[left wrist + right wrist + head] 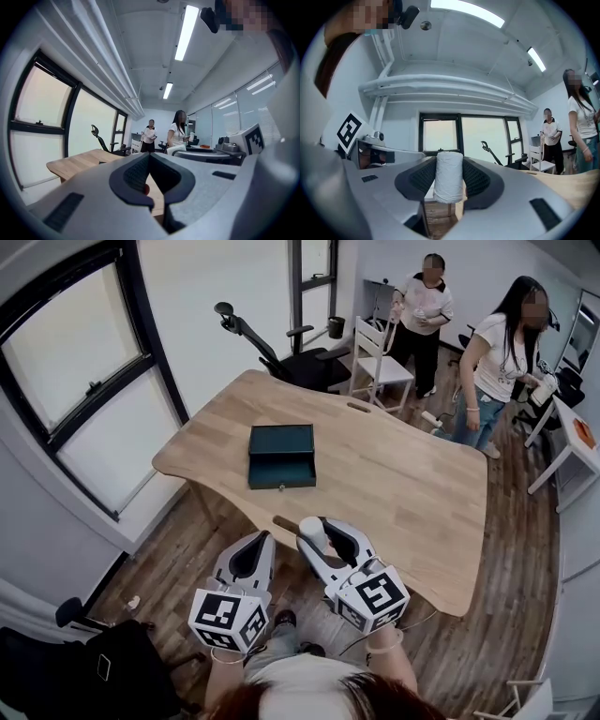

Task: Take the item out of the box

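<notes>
Head view: right gripper [319,538] is clamping the white roll [311,529] over the table's [412,493] near edge, well apart from the open green box [281,456].
Left gripper view: left gripper [150,157] is riding closed, empty.
Right gripper view: pads [423,180] are squeezing the roll mid-height. Judgement: hold it firm and upright. Bare tabletop right of the box is offering set-down room.

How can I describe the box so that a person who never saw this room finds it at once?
Look at the large light wooden table in the middle of the room. On its side nearer the window lies a flat dark green box, opened. It is the only thing lying on the tabletop; the white roll is held in the right tool.
</notes>
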`<action>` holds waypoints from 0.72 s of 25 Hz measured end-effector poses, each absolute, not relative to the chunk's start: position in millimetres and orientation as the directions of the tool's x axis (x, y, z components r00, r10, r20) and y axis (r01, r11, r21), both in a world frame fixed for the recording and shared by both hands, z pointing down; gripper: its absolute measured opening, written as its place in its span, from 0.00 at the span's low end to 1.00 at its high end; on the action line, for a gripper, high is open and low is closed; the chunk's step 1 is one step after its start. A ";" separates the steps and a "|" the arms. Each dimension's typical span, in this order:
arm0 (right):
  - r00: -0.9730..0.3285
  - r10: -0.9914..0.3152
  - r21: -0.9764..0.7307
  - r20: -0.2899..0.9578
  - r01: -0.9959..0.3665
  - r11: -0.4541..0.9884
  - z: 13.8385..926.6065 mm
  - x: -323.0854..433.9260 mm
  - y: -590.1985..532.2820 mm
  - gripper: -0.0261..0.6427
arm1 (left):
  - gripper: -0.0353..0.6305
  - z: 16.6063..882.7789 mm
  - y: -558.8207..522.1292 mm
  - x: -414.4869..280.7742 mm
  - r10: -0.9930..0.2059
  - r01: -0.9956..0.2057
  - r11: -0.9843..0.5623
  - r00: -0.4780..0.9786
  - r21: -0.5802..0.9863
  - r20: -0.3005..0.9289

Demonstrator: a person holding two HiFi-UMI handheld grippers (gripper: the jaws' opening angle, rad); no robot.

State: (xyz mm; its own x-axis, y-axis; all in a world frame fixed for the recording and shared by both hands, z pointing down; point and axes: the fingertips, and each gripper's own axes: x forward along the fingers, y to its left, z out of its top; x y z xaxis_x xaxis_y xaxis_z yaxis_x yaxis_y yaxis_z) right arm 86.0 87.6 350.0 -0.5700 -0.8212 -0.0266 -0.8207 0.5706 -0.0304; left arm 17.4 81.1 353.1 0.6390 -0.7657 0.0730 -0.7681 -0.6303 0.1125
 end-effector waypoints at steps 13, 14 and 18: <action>-0.573 -0.818 -0.027 -0.045 -0.818 0.575 345.1 90.5 109.2 0.32 | 0.06 352.3 102.6 24.5 -0.765 -0.767 -0.632 0.640 0.108 0.071; -0.574 -0.818 -0.028 -0.045 -0.818 0.575 344.9 91.1 111.1 0.32 | 0.06 352.5 104.6 25.5 -0.764 -0.766 -0.633 0.641 0.107 0.072; -0.577 -0.816 -0.024 -0.044 -0.816 0.578 345.6 91.7 119.2 0.32 | 0.06 352.8 112.9 28.4 -0.762 -0.765 -0.636 0.643 0.105 0.071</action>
State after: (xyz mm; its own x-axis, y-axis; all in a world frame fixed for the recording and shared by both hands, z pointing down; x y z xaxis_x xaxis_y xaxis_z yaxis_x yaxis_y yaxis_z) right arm 91.7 119.2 345.6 -0.5769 -0.8156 -0.0436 -0.8156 0.5782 -0.0238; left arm 28.4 112.9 352.8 0.6433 -0.7623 0.0712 -0.7648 -0.6357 0.1048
